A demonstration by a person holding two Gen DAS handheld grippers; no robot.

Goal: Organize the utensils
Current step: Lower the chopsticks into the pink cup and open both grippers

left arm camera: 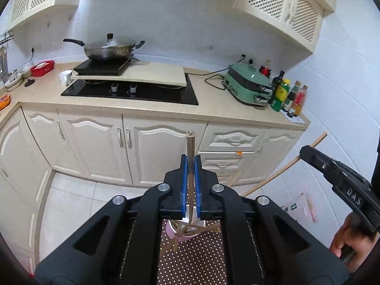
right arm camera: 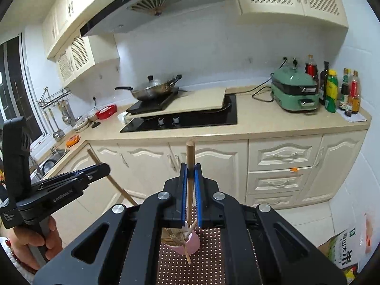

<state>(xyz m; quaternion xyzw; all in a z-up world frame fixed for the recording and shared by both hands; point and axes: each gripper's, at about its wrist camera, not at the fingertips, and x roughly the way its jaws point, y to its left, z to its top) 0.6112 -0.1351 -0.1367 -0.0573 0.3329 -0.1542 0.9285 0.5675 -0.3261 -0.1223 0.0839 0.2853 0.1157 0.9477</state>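
Observation:
A pink cup (left arm camera: 181, 234) (right arm camera: 188, 243) stands on a brown polka-dot mat (left arm camera: 194, 258) (right arm camera: 192, 268) below both grippers, with several wooden chopsticks in it. My left gripper (left arm camera: 190, 163) is shut on a dark wooden chopstick (left arm camera: 190, 147) held upright, its lower end in the cup. My right gripper (right arm camera: 190, 168) is shut on a lighter chopstick (right arm camera: 190, 156), also upright with its lower end in the cup. The right gripper (left arm camera: 337, 171) shows at the right of the left wrist view, its chopstick (left arm camera: 285, 166) slanting; the left gripper (right arm camera: 71, 180) shows at the left of the right wrist view.
Ahead is a kitchen counter (left arm camera: 213, 104) with a black hob (left arm camera: 133, 92), a wok (left arm camera: 109, 49), a green appliance (left arm camera: 249, 85) and several sauce bottles (left arm camera: 287, 95). Cream cabinets (right arm camera: 280, 166) stand below. A sink (right arm camera: 52, 159) lies left; a rice bag (right arm camera: 344, 249) sits on the floor right.

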